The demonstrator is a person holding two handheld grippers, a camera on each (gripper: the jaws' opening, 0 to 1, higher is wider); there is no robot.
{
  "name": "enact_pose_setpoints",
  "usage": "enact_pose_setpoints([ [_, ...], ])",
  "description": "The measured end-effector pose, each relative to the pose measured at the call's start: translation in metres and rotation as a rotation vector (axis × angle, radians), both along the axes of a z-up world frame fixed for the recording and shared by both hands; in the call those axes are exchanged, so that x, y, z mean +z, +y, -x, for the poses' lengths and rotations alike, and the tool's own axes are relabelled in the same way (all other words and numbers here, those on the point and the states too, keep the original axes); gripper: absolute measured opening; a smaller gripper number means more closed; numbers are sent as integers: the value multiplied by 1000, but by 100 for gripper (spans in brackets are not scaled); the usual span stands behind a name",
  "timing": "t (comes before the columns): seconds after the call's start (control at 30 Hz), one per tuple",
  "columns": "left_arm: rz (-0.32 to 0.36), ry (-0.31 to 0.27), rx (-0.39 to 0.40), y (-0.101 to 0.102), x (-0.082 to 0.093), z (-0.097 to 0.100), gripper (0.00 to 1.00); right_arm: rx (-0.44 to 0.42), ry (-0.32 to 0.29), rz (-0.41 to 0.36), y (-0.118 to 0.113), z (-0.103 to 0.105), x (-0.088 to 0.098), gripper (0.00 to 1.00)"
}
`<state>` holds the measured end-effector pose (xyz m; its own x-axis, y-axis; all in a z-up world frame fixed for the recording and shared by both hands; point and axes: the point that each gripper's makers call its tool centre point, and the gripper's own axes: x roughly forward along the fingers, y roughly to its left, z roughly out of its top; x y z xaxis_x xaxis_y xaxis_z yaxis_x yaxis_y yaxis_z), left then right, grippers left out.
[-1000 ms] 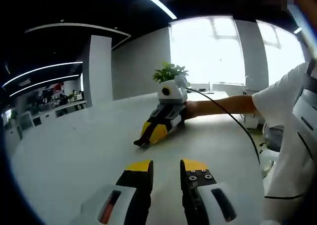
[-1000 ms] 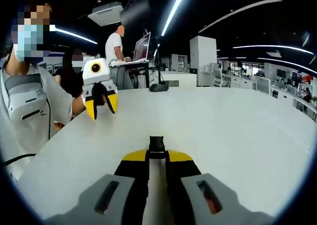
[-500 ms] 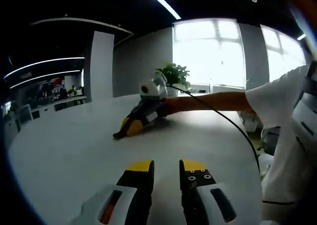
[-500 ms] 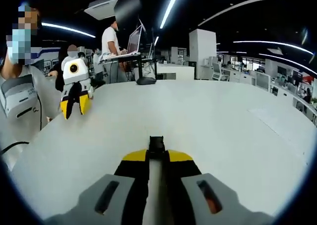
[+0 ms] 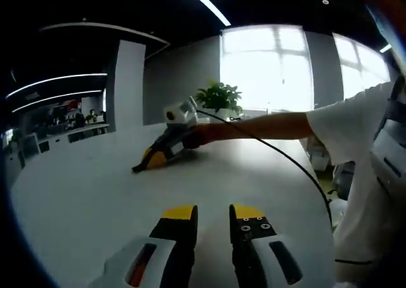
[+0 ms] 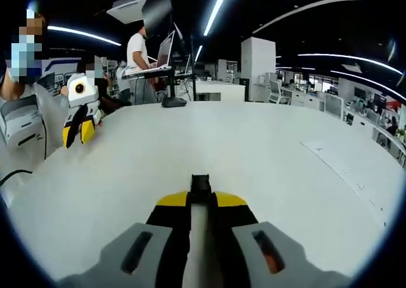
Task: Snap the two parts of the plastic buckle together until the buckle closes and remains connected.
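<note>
In the right gripper view my right gripper (image 6: 200, 198) is shut on a black buckle part (image 6: 200, 184), which pokes out past the yellow fingertips with a white strap running back between the jaws. In the left gripper view that same gripper (image 5: 154, 157) rests low over the white table (image 5: 82, 205), far ahead and to the left, held by a person's hand. My left gripper (image 5: 213, 213) stands open with nothing between its fingers. It hangs at the far left (image 6: 77, 128) of the right gripper view, above the table edge.
A black cable (image 5: 285, 158) trails from the right gripper along the person's arm. A potted plant (image 5: 219, 98) stands at the table's far edge. A sheet of paper (image 6: 346, 164) lies at the right. Another person (image 6: 136, 50) stands at a desk behind.
The right gripper has moved left and farther away across the table with the buckle part still in it. The left gripper has kept its place and stayed open.
</note>
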<state>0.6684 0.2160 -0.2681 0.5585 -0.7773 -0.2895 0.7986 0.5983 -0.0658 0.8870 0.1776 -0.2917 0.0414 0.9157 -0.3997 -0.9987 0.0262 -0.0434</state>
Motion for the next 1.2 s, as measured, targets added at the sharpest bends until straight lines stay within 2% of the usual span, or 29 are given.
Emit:
enact_pose_setpoints([
  [0.17, 20, -1, -4, 2, 1, 0, 19, -3, -6, 1, 1, -1, 0, 12],
  [0.3, 40, 4, 1, 5, 3, 0, 19, -3, 1, 15, 2, -1, 0, 20],
  [0.5, 44, 0, 6, 8, 5, 2, 19, -14, 2, 38, 2, 1, 0, 23],
  [0.7, 49, -1, 34, 13, 6, 0, 19, -42, 15, 26, 0, 1, 1, 27],
  [0.8, 46, -7, 47, 16, 7, -2, 20, -83, 20, 18, -3, -2, 1, 30],
  [0.87, 46, -17, 47, 17, 8, -2, 20, -165, 57, -10, -6, -8, 2, 34],
  [0.93, 53, -20, 59, 18, 10, -3, 20, -186, 68, -48, -7, -6, 6, 35],
  [1.2, 93, -41, 128, 27, 18, -13, 23, -292, 48, -129, -16, 4, 24, 37],
])
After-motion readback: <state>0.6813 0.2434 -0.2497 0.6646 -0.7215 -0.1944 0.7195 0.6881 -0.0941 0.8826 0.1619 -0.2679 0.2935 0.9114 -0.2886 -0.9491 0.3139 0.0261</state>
